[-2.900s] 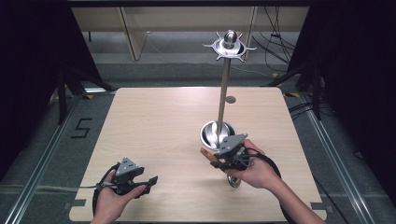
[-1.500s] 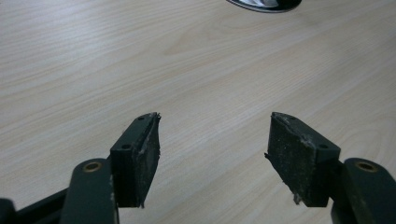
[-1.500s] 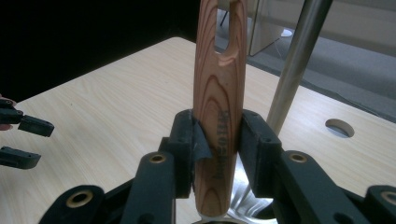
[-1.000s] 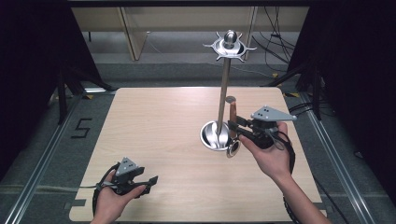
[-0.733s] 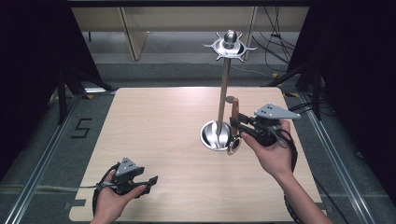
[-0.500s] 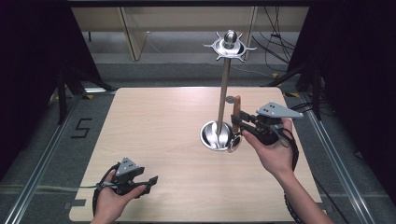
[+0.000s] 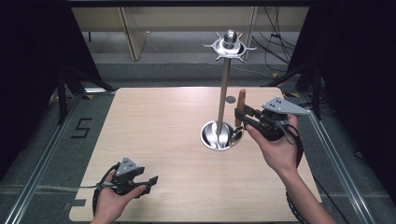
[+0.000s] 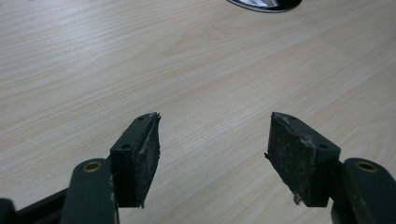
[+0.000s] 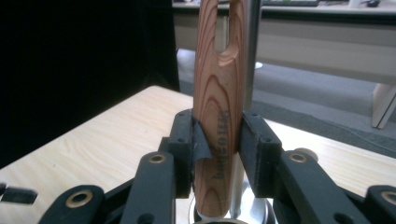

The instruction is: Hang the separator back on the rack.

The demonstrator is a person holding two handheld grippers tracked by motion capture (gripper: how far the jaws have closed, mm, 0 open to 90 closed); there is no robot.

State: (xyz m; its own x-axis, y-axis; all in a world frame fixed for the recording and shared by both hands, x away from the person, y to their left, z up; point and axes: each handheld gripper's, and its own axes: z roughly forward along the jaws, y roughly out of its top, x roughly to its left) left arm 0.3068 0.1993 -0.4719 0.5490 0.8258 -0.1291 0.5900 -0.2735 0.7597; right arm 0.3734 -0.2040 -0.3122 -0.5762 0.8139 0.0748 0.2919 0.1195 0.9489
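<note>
Right tongs (image 9: 217,140): my pads clamp the upright brown wooden utensil handle (image 9: 219,98) beside the steel stand pole (image 7: 223,98).
Left tongs (image 8: 215,154): my jaws apart, above the pale wooden desk (image 8: 140,60).

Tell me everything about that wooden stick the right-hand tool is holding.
The wooden handle is reddish-brown with strong grain, a slot cut near its top and dark lettering printed lower down. It stands upright, clamped between the right gripper pads, beside the stand's metal pole. Its lower end carries a shiny metal head over the round steel base.
</note>
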